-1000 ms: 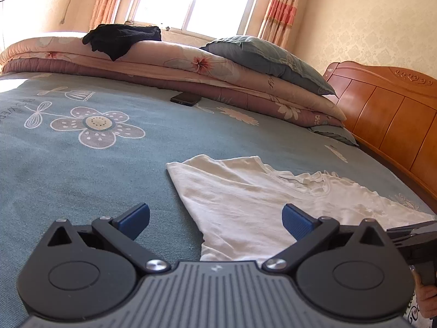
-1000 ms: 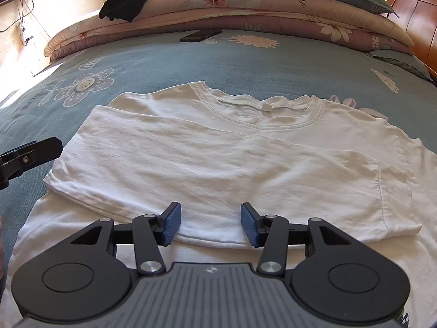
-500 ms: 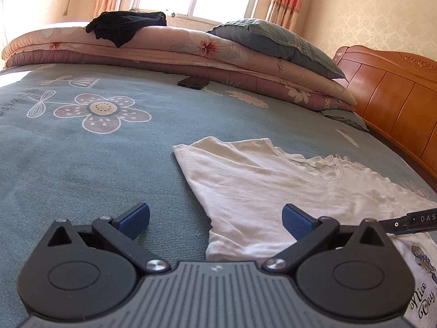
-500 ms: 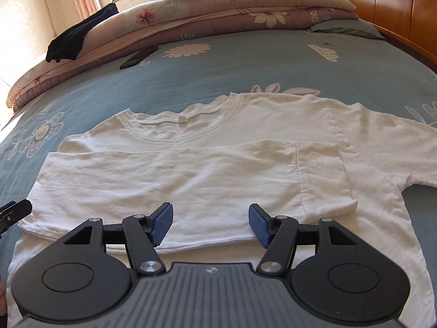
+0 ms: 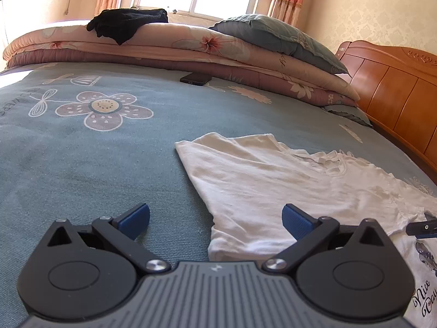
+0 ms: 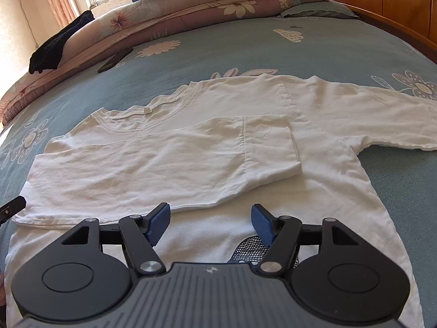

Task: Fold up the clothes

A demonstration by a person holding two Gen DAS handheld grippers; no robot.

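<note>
Thin white cotton T-shirt point(image 6: 191, 158) lying flat on blue flowered bedspread point(image 6: 314, 49), one sleeve folded across; looking light, limp, best pinched at unfolded sleeve hem; right gripper point(image 6: 210, 218) widening, holding nothing; left gripper point(image 5: 215, 218) hovering released

The left gripper point(image 5: 215, 218) and the right gripper point(image 6: 210, 220) share one design. Each has a grey ribbed housing at the bottom centre, marked with a small light emblem near its upper edge. Two matte black round lobes flank the housing, each with a shallow circular recess and a triangular cut-out near its top. Black link bars run from silver pivot screws beside the housing out to the fingers; smaller screws sit at the outer joints. Each finger ends in a blue pad point(image 5: 135, 217) with a fine ribbed texture point(image 6: 158, 222).
</note>
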